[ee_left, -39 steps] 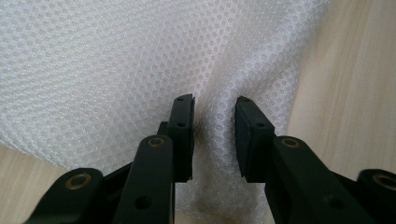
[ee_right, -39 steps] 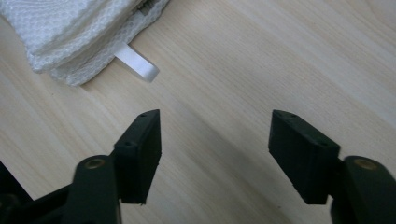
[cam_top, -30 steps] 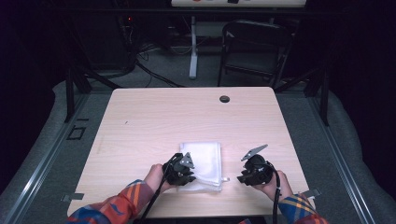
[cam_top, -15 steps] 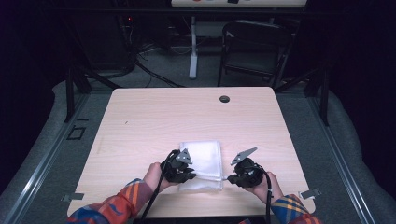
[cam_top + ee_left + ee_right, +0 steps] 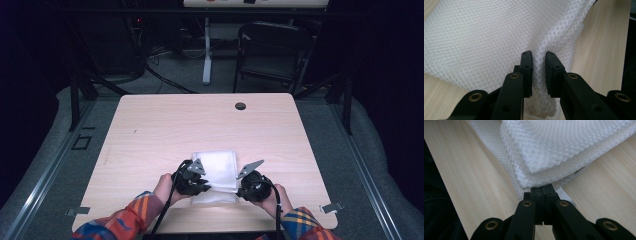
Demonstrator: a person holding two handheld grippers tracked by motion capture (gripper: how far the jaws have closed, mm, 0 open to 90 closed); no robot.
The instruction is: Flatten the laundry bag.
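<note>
The folded bubble wrap (image 5: 216, 170) lies on the table (image 5: 150, 130), toward its near edge, well short of the grommet hole (image 5: 240, 106) at the far side. The left gripper (image 5: 539, 62) is clamped on a bunched ridge of the wrap at its near left corner. The right gripper (image 5: 541, 191) has come in from the right over the last second and its jaws have just closed together at the near right corner (a thin edge of film seems pinched, though that is hard to confirm). With both corners held, a lift or another fold looks ready.
</note>
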